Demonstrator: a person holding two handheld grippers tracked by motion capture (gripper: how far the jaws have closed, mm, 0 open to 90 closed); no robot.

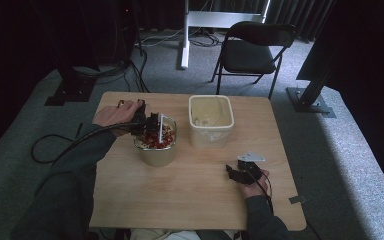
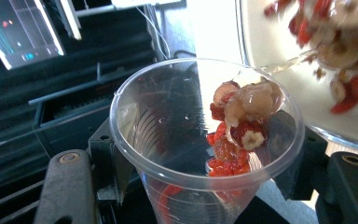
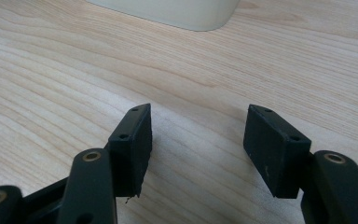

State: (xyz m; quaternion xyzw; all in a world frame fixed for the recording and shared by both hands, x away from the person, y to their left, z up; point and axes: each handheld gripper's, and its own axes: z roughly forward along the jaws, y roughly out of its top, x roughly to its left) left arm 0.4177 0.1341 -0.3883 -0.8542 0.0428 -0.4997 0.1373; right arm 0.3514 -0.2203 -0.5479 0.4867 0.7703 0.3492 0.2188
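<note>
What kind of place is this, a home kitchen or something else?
Probably a recording studio or lab, not a kitchen: black curtains around, cables on the grey carpet, a metal stand, and one folding chair behind the wooden table.

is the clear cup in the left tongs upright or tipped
Tipped. The clear cup lies almost on its side in the left tongs, mouth toward the camera, with red and pale pieces clustered near its rim.

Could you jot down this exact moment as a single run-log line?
left gripper: shut on clear plastic cup, tipped at fruit container | cup: some dried fruit inside | right gripper: open, above table
</note>
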